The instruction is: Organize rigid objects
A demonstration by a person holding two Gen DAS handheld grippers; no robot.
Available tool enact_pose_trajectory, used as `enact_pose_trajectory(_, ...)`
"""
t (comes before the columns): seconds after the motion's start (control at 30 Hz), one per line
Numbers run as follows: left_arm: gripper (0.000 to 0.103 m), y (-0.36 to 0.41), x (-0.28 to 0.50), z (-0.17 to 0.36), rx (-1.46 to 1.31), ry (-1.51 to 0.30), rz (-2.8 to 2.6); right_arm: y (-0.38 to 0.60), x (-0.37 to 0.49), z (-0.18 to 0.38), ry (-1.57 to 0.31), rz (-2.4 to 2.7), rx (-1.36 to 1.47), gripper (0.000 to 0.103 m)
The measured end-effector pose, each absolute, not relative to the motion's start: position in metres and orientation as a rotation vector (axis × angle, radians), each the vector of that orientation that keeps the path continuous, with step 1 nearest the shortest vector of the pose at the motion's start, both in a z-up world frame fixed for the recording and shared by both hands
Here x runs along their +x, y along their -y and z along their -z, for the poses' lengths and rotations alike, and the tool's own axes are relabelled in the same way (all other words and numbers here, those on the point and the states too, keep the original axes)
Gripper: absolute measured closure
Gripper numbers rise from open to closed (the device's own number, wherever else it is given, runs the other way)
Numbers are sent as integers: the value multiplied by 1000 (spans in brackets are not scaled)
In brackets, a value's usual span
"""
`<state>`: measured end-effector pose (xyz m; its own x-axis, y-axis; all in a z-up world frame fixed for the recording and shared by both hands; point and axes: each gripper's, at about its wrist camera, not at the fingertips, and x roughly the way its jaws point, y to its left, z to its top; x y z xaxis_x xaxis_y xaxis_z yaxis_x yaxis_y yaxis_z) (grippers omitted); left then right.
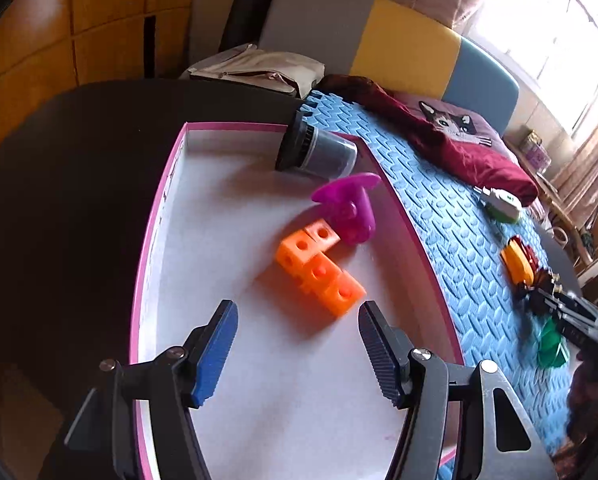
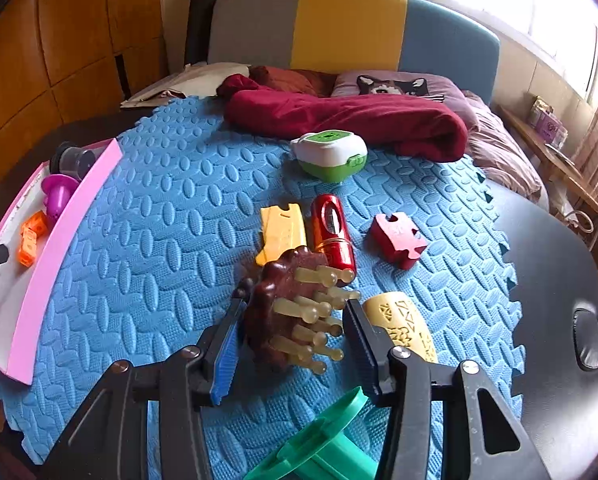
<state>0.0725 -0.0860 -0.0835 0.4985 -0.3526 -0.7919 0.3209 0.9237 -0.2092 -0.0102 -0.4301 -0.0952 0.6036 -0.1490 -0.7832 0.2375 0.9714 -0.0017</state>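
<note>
My left gripper is open and empty over the white floor of a pink-rimmed box. In the box lie an orange cube chain, a purple spool and a dark jar on its side. The box also shows in the right wrist view. My right gripper has its jaws on either side of a brown massage brush with pale pegs; the left pad touches the brush and the right pad is by the pegs.
On the blue foam mat lie a yellow block, a red cylinder, a red puzzle piece, a green-white device, a yellow patterned piece and a green spool. A maroon cloth lies behind.
</note>
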Motion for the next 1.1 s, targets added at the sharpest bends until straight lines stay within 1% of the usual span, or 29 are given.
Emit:
enact_pose_trajectory(0.17, 39, 93, 64, 83, 2, -948, 403, 436, -10, 95, -898, 221, 152, 53)
enact_pose_trajectory(0.23, 35, 95, 62, 84, 10, -946, 403, 438, -10, 95, -898, 223, 164, 53)
enact_pose_trajectory(0.33, 31, 95, 60, 85, 8, -950, 406, 438, -9, 95, -897, 227, 169, 53)
enact_pose_trajectory(0.57, 26, 96, 57, 88, 8, -957, 404, 439, -8, 96, -902, 255, 164, 53)
enact_pose_trajectory(0.97, 26, 99, 57, 88, 35, -952, 384, 437, -7, 97, -906, 280, 141, 52)
enact_pose_trajectory(1.1, 22, 101, 53, 87, 41, -945, 388, 434, -5, 98, -911, 297, 115, 52)
